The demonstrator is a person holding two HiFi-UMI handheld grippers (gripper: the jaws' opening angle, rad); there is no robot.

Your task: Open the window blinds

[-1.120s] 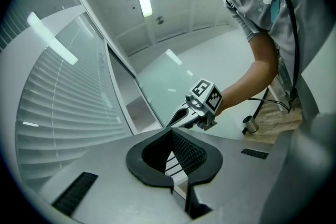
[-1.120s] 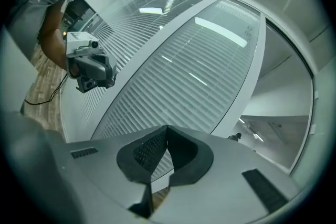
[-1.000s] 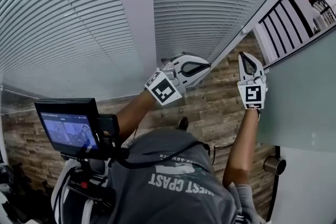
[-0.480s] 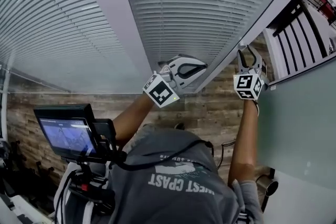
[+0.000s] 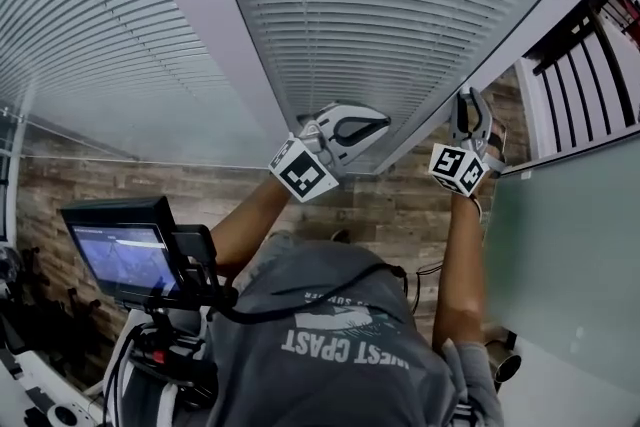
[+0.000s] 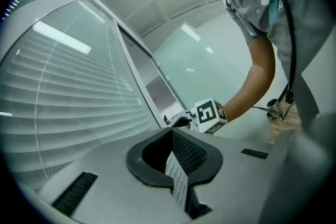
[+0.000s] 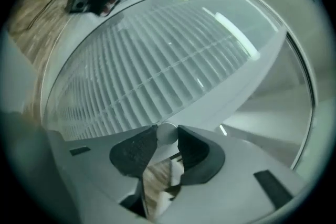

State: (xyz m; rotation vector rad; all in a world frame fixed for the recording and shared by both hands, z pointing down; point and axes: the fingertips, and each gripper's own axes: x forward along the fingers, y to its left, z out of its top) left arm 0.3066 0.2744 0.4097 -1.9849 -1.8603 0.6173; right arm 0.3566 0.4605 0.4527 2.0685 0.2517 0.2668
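Closed white slat blinds [image 5: 400, 5] sit behind glass, bounded on the right by a slanted pale window frame [image 5: 530, 15]. My right gripper [image 5: 468, 98] reaches up to that frame. In the right gripper view my right gripper [image 7: 167, 134] has its two dark pads against a small white round knob [image 7: 167, 132] at the blind's edge. My left gripper [image 5: 386, 127] hovers by the lower end of the blinds, a little left of the right one. Its jaws are shut with nothing between them, and the left gripper view shows my left gripper [image 6: 171, 131] pointing toward the right gripper's marker cube [image 6: 209, 115].
A wide pale mullion [image 5: 210, 25] separates a second blind panel [image 5: 80, 35] on the left. A frosted glass panel [image 5: 570, 245] stands at the right, with dark railing bars [image 5: 590, 65] above it. A small monitor [image 5: 125, 250] rides on the person's chest rig over wood-look flooring [image 5: 390, 205].
My right gripper has moved up to the frame and rolled, and its jaws have come around the white knob. My left gripper has shifted slightly and stays shut.
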